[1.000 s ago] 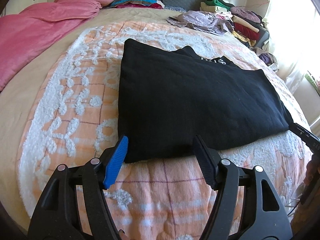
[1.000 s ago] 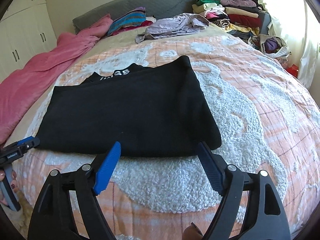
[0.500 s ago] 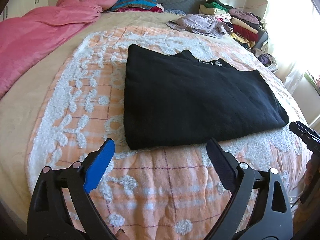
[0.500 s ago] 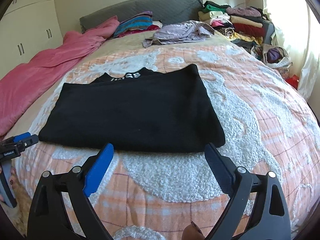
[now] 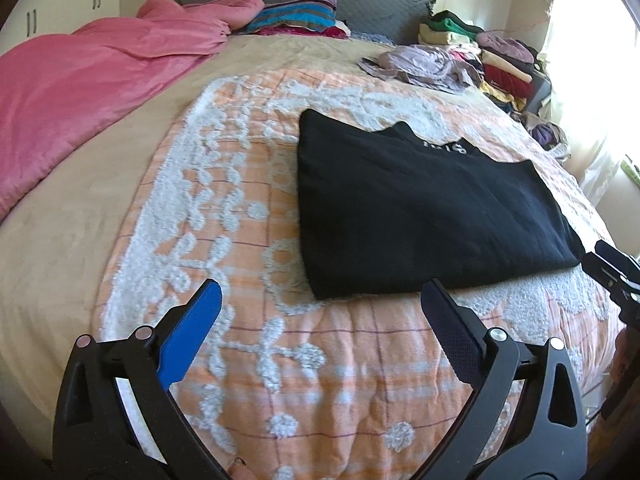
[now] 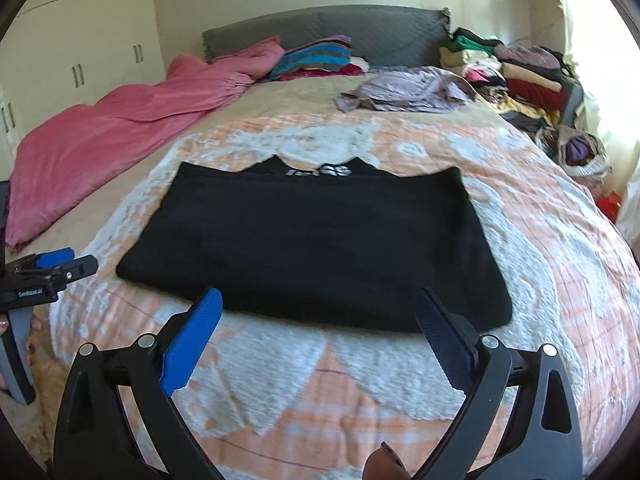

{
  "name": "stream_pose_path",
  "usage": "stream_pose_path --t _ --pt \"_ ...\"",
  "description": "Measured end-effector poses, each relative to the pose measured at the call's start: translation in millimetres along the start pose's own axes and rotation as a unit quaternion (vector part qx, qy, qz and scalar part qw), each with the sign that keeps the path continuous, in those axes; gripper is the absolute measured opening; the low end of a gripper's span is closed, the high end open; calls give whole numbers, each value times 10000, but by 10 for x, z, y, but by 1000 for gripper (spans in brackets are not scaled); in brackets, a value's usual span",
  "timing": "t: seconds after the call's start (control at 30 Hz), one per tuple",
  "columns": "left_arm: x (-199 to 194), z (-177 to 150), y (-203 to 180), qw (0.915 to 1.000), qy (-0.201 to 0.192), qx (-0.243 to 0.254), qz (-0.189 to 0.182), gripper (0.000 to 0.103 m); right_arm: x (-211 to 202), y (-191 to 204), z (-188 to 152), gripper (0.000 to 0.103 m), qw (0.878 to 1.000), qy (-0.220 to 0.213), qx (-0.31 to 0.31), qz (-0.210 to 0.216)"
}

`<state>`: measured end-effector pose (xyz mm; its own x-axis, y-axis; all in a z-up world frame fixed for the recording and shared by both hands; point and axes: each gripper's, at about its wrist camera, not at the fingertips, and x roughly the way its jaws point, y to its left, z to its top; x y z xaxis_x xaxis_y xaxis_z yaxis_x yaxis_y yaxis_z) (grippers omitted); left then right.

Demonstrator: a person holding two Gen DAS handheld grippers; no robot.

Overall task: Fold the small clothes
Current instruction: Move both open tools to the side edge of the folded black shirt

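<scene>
Noted: black top [image 5: 420,208] flat on the orange bedspread [image 5: 340,380], towards the foot edge of the bed, folded into a wide rectangle, collar with white lettering showing at the far edge.

Left tongs [image 5: 320,286]: opening, near full width, empty, nothing between the jaws, poised just off the top's near left corner. Right tongs [image 6: 319,294]: wide open, empty, just short of the top's near edge, pads clear of the cloth.

Judged step: release after a fold, with a further fold across the width likely to follow. For good work:
- Take the two corners of one short side, one per tongs, pinching all layers together.
- Lift only enough to clear the cloth, carry across, lay edge on edge.
- Keep the near hem straight; smooth before letting go.
- Avoid pinching the tufted bedspread along with the cloth.

Surroundings: pink blanket [image 5: 80,92] along the left side of the bed, well apart. Crumpled lilac garment [image 6: 404,90] near the head end, right of centre. Clothes pile [image 6: 524,76] at the far right corner. Striped folded cloth [image 5: 296,16] against the headboard.

Obstructions: none on or beside the top. Risk judged minor: thick layers slipping in the pinch.
</scene>
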<state>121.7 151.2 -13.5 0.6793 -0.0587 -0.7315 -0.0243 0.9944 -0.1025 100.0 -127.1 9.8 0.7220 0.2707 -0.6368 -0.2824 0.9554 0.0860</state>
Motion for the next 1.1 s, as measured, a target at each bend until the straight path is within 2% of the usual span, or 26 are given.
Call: stream_pose_path --t 0.33,0.53,0.87,1.1 --pt "-94 56 311 9993 -109 -305 171 93 38 454 89 97 9984 -28 -472 296" --pt "-111 129 463 9980 -182 -309 530 93 119 727 122 97 9957 -12 -792 480" --pt "-49 249 711 9961 -130 -516 710 93 320 1127 182 97 9898 65 -1208 751" --pt "43 387 743 9960 -72 -456 767 93 519 1317 198 97 9857 197 -1433 865"
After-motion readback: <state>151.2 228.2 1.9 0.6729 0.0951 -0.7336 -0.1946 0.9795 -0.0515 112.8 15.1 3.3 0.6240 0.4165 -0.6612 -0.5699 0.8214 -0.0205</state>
